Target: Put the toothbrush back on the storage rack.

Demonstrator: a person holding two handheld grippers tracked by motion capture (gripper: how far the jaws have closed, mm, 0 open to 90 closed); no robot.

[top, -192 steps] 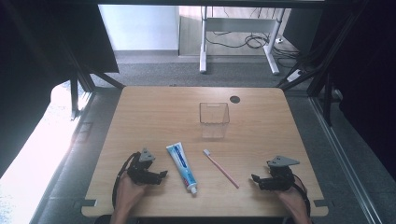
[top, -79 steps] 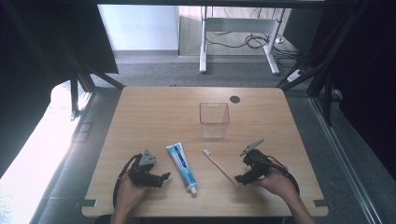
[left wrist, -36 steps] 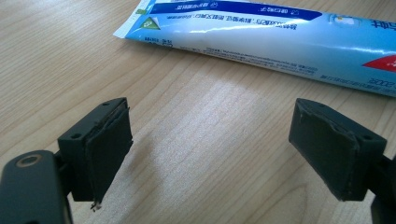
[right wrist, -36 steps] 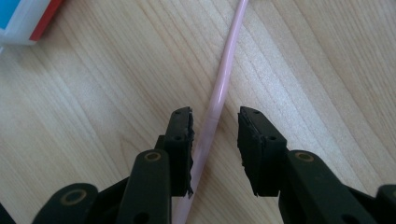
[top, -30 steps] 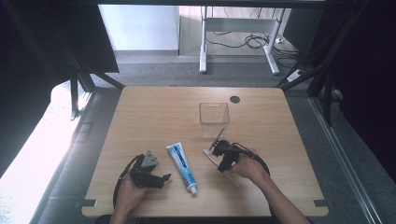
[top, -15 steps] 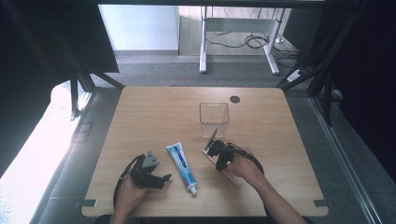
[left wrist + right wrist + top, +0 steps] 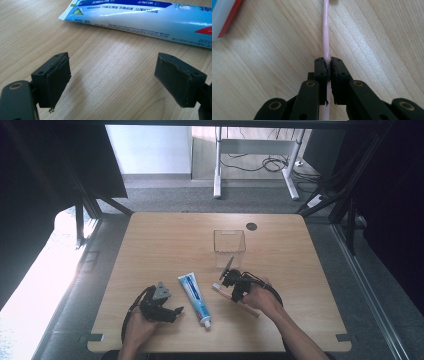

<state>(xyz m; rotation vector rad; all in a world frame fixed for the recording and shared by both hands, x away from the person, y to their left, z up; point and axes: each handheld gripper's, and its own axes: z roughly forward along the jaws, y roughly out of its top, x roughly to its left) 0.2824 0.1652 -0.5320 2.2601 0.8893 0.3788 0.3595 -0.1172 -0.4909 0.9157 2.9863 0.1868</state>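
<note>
Between my right tongs (image 7: 327, 68), clamped shut on it, the slim pink plastic toothbrush (image 7: 326, 35) runs straight ahead along the wooden tabletop (image 7: 374, 37).

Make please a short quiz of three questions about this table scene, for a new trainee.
1. True or false: the right gripper is shut on the pink toothbrush.
2. Which thing lies between the two hands? A) toothpaste tube B) a mug C) a sponge
3. How do the jaws of the left gripper stand, and is anything between them?

Key:
1. True; the pads press on the handle.
2. A
3. Wide open, with bare table between them.
</note>
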